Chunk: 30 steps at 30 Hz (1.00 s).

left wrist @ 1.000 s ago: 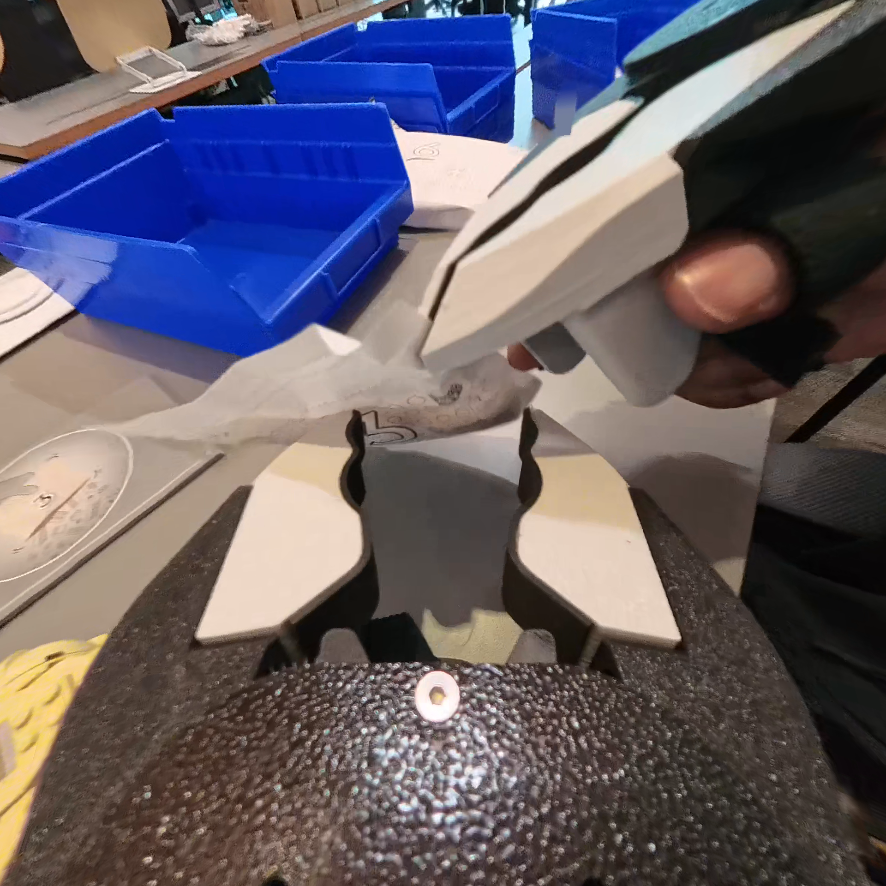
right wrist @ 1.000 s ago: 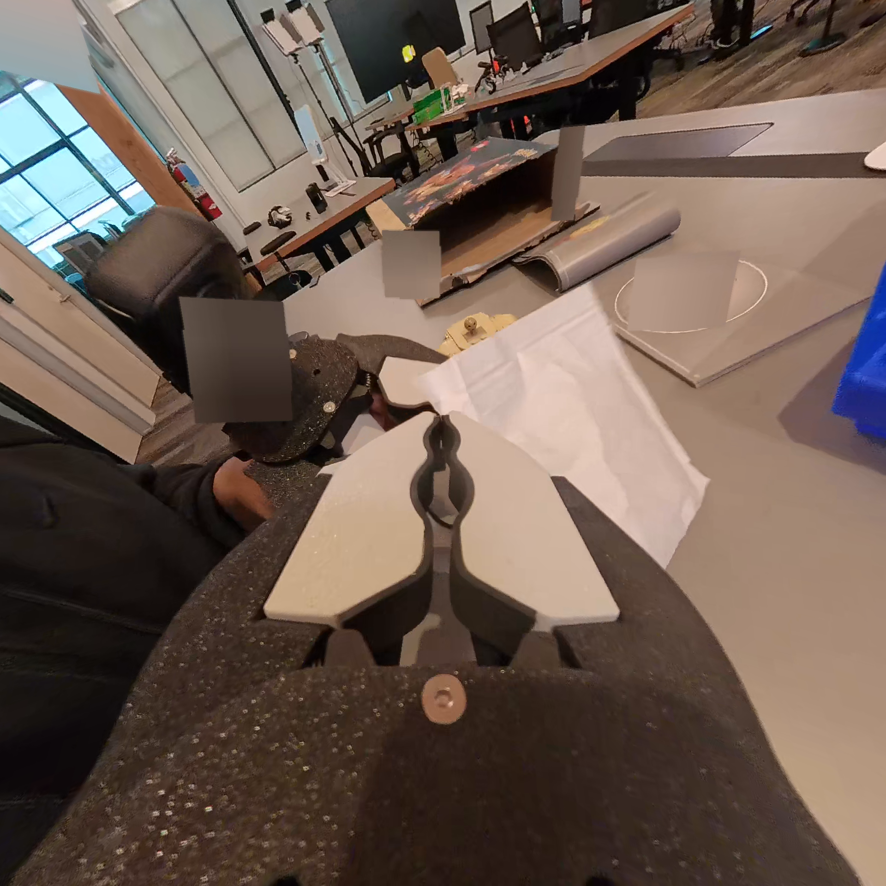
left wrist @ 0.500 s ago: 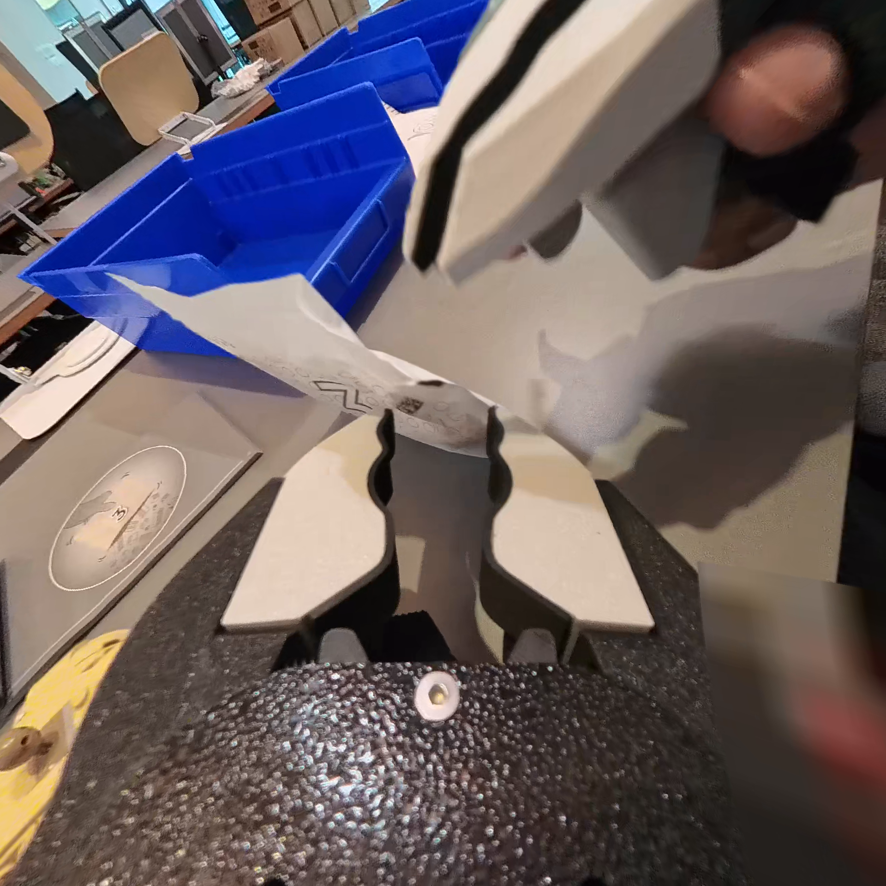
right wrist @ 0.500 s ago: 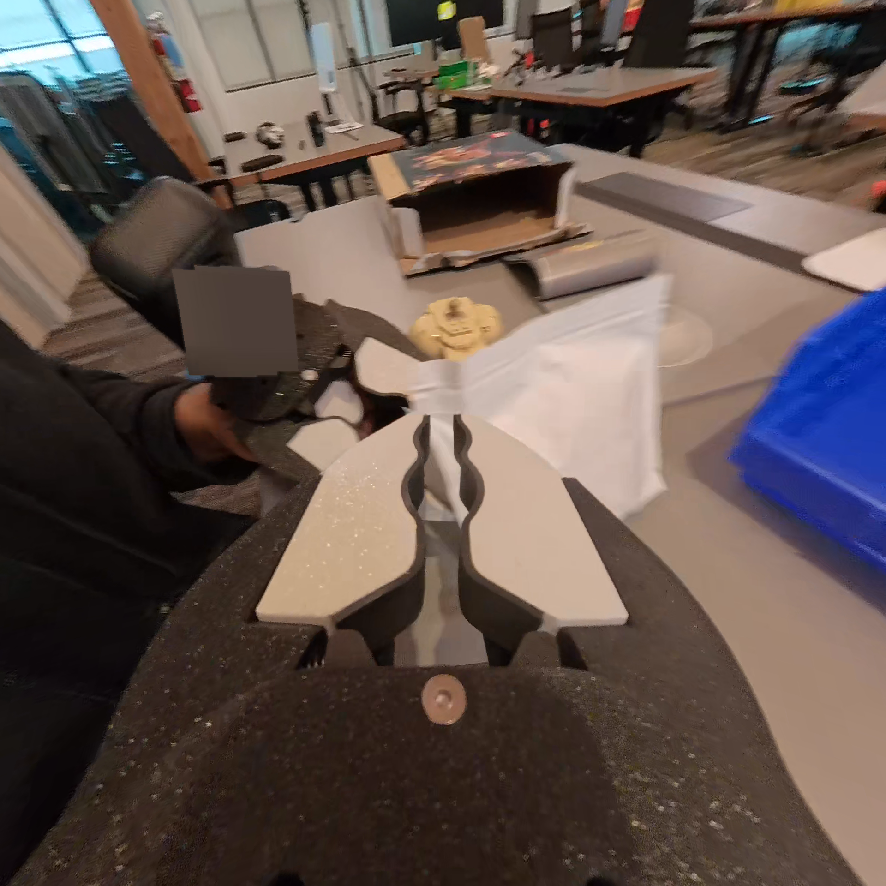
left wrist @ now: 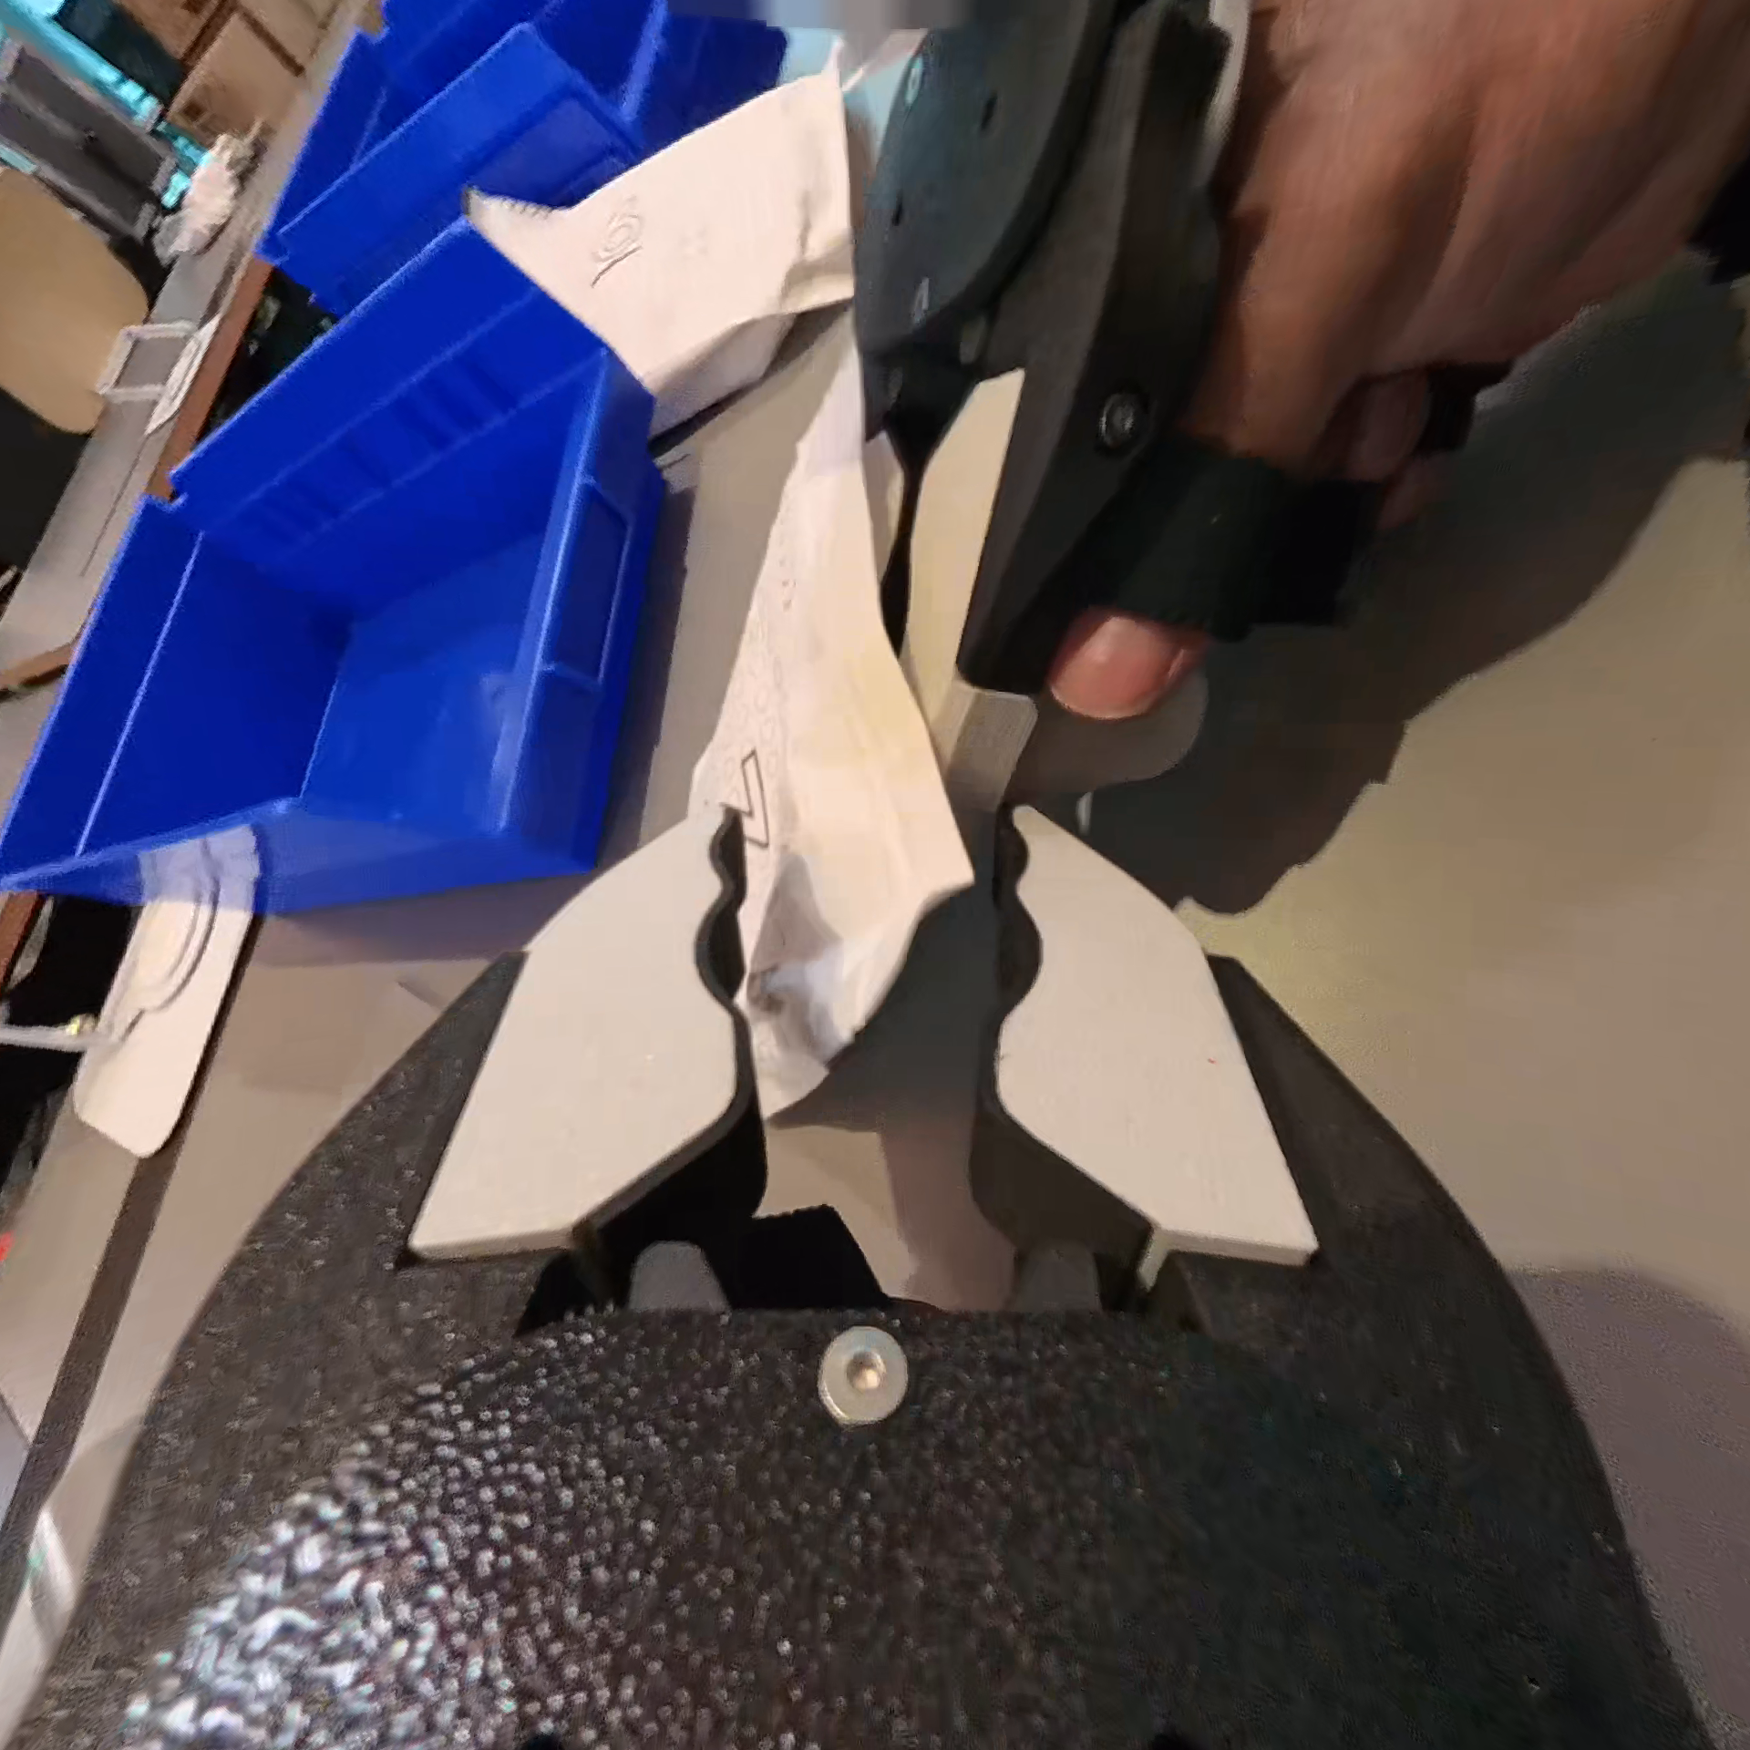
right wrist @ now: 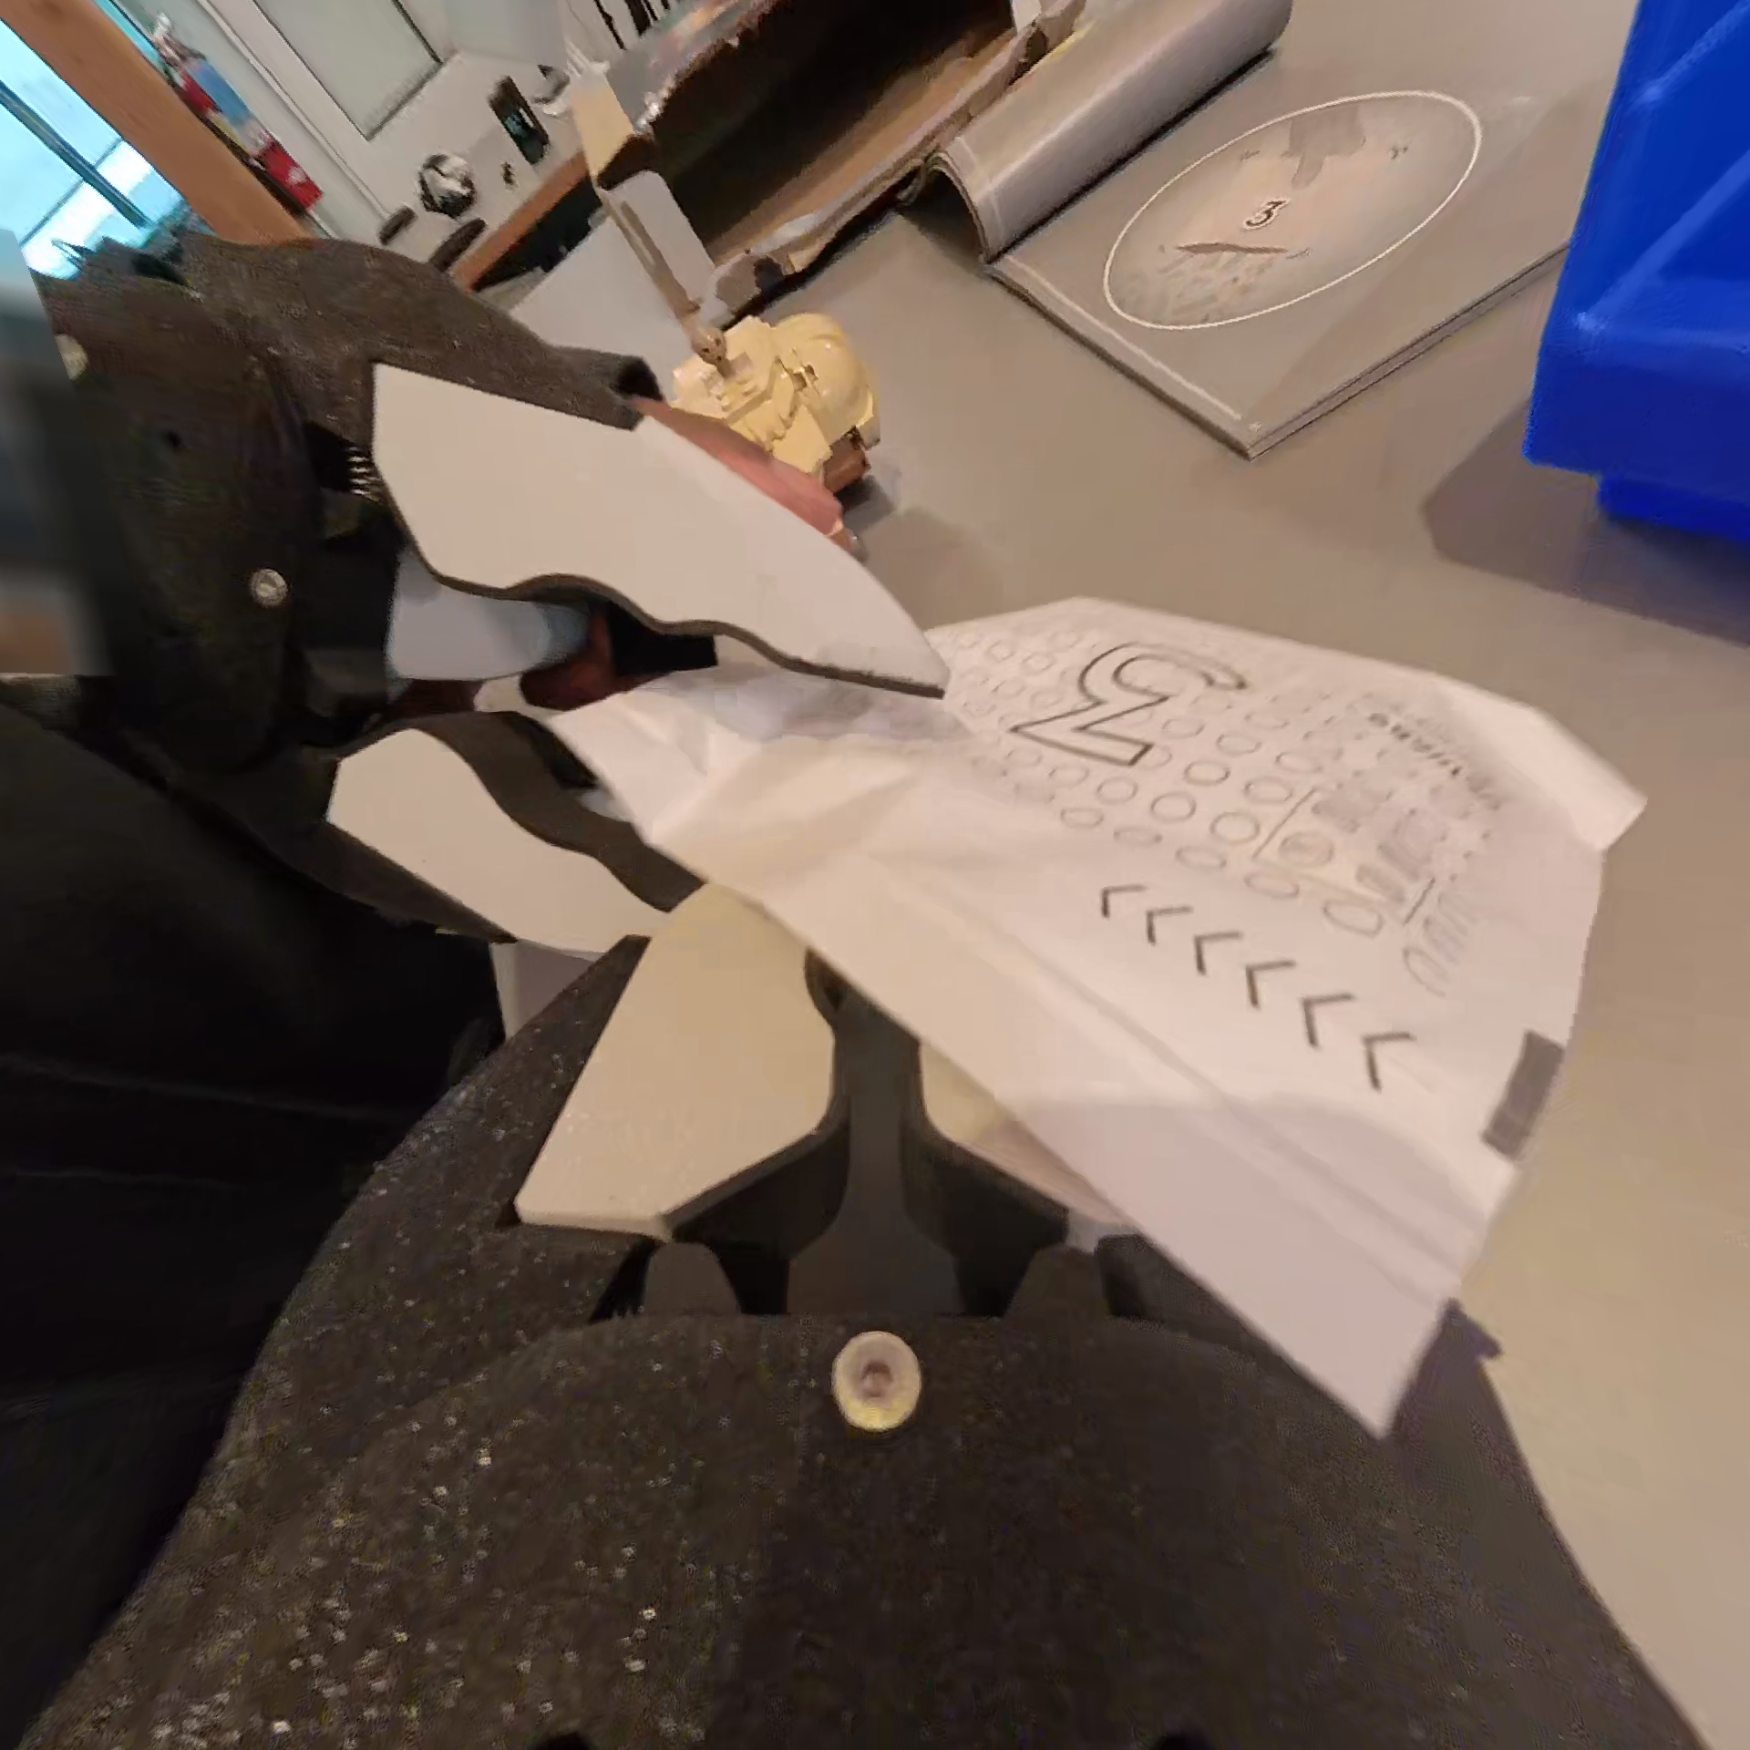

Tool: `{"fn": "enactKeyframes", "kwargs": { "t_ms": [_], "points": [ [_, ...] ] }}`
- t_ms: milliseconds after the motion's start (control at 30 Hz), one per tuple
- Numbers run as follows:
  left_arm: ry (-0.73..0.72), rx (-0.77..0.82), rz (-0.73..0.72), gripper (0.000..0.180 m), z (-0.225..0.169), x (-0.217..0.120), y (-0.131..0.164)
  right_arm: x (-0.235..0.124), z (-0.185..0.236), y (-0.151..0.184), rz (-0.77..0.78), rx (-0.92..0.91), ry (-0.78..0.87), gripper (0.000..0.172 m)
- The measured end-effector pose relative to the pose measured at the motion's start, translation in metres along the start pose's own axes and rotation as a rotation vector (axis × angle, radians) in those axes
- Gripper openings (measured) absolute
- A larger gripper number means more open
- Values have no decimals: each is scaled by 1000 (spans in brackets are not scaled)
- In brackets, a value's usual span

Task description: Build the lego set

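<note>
A white printed paper bag (right wrist: 1184,900) is held up off the grey surface (left wrist: 1420,947), between the two grippers. One edge of it appears to be pinched at the fingertips of the right gripper (right wrist: 833,956). Only one of that gripper's fingers (right wrist: 682,1070) is seen, as the other is covered by the bag. The fingers of the left gripper (left wrist: 862,833) are spread, and a crumpled corner of the bag stands between them. It lies close against one finger (left wrist: 606,1042), while a clear gap is left to the other, so no grip is made there. An open blue plastic bin (left wrist: 379,616) stands just beside the bag. A grey booklet (right wrist: 1278,284) and a cream-coloured brick model (right wrist: 786,398) lie farther off.
</note>
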<state>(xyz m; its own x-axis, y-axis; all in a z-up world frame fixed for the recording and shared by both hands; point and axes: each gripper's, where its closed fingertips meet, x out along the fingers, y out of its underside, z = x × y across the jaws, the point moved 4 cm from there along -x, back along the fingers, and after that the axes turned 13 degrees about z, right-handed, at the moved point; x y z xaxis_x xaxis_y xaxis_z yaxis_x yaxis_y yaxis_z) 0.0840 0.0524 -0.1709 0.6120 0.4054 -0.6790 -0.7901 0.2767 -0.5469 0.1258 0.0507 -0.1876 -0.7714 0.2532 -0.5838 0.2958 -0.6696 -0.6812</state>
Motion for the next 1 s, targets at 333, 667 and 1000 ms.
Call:
{"fn": "enactKeyframes", "kwargs": {
  "t_ms": [333, 667, 1000],
  "points": [
    [-89, 104, 46, 44, -32, 16, 22, -50, -17, 58, 156, -31, 225, 16],
    [123, -5, 26, 55, -27, -14, 50, -66, -36, 52, 218, -93, 285, 18],
    [376, -429, 146, 52, -45, -15, 46, -60, -100, 9, 335, -168, 461, 12]
  ]
}}
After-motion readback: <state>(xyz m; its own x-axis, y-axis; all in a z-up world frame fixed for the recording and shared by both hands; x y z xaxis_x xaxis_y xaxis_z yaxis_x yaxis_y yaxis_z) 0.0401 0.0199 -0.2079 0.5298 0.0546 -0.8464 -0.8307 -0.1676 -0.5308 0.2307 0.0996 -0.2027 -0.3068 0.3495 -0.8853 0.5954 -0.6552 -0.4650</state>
